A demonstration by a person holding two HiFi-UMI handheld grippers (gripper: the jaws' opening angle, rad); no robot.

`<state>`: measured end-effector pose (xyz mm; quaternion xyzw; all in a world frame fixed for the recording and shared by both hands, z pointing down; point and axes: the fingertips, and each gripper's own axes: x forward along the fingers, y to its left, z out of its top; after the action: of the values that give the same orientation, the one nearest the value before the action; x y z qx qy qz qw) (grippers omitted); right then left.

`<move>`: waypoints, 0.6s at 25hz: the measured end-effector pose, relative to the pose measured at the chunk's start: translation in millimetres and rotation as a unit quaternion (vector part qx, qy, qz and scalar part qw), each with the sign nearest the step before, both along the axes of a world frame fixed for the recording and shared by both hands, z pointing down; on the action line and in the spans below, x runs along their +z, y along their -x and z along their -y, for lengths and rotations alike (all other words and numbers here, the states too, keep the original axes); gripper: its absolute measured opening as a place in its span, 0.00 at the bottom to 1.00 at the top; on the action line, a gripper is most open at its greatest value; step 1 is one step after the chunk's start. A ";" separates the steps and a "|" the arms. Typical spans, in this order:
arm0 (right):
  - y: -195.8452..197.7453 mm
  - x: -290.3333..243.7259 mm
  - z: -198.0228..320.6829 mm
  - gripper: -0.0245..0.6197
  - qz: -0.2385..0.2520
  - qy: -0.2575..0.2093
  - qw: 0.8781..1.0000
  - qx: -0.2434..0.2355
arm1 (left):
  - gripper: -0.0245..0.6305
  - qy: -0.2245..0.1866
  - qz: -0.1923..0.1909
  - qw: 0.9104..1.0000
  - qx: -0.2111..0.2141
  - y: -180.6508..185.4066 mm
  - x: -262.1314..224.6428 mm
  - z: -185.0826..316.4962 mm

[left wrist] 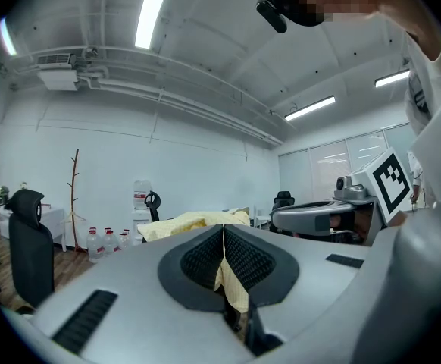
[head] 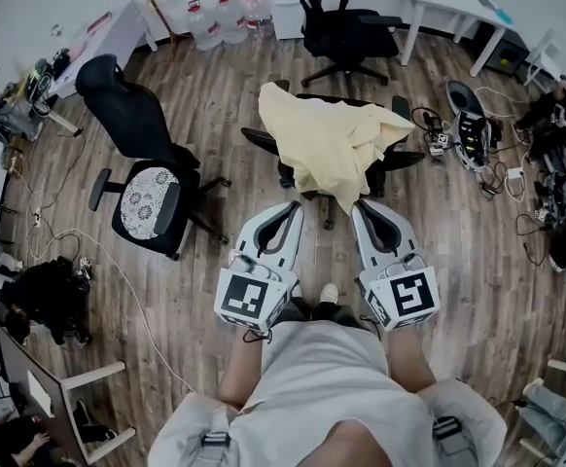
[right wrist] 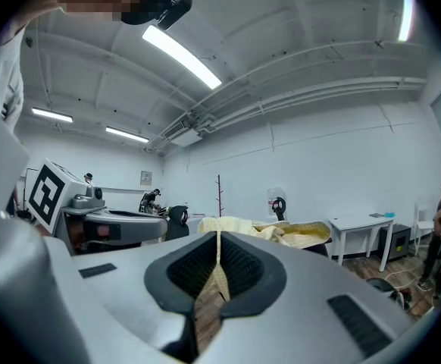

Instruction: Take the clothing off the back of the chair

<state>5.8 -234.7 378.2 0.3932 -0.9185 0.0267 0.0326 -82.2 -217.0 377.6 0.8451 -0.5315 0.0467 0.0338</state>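
Clothing (head: 327,139), pale yellow, lies draped over the back of the black chair (head: 405,159). It spreads along the back's top edge, and a tapering flap hangs down the near side toward me.

My left gripper (head: 285,210) and right gripper (head: 366,210) are both closed tight on that near flap. In each gripper view a thin fold of yellow cloth is pinched between the ribbed pads. Neither has anything else in its grip.

I judge the lift is what's in hand. To do it well I'd keep both pinches firm and raise the two grippers together, up over the back's top edge. Dragging it straight toward me could snag the cloth on the armrests or roll the chair.

The garment's long axis seems to run from its far-left corner down to the hem at my jaws, hem pointing at me.
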 end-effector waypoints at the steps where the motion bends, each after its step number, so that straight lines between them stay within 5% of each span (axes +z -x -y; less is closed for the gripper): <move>1: 0.2 0.8 1.3 0.07 -0.001 0.000 1.000 0.005 | 0.07 -0.002 -0.001 1.000 0.005 0.0 0.6 2.2; 15: 5.7 11.9 9.3 0.07 -0.013 0.019 0.998 0.061 | 0.07 0.011 -0.007 0.999 0.053 7.4 14.5 21.9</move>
<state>0.2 -244.0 390.1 0.4477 -0.8918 0.0409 0.0499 -89.5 -238.9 392.1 0.8717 -0.4855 0.0484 0.0447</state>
